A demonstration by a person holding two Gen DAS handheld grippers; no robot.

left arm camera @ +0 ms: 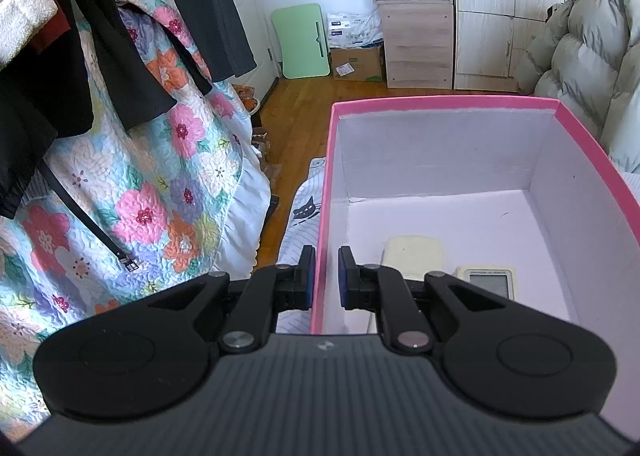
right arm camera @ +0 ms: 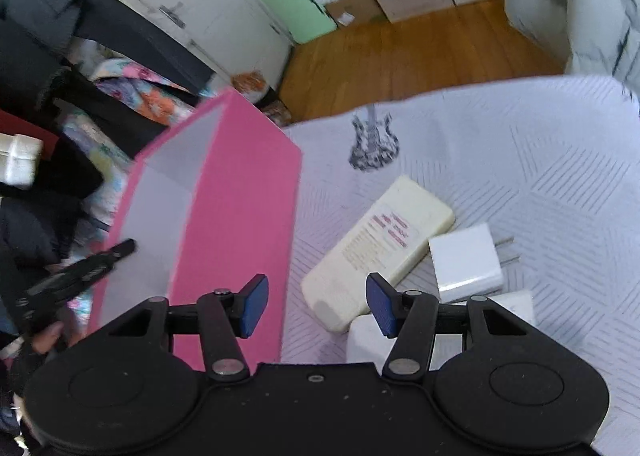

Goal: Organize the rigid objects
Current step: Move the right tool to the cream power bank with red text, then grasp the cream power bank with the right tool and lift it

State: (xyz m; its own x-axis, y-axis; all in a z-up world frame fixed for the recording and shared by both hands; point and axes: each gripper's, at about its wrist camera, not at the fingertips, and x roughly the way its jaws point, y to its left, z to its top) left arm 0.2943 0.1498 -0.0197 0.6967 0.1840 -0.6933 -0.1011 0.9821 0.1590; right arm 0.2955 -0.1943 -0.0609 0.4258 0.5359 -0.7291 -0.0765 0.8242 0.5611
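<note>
A pink box [left arm camera: 440, 103] with a white inside stands on the bed. My left gripper [left arm camera: 326, 276] is shut on its left wall, one finger inside and one outside. Inside the box lie a cream remote [left arm camera: 414, 256] and a remote with a grey screen [left arm camera: 490, 281]. In the right wrist view the pink box [right arm camera: 236, 224] stands at the left. My right gripper [right arm camera: 316, 304] is open and empty above the bedspread, just short of a cream remote lying face down [right arm camera: 380, 244]. A white charger plug [right arm camera: 466, 262] lies right of it.
A white bedspread [right arm camera: 500, 144] with a guitar print covers the bed. Two more white blocks [right arm camera: 366, 336] lie under the right gripper. A floral quilt [left arm camera: 152, 192] and hanging dark clothes are on the left. A puffy jacket [left arm camera: 588, 56] sits at right. Wooden floor and cabinets lie beyond.
</note>
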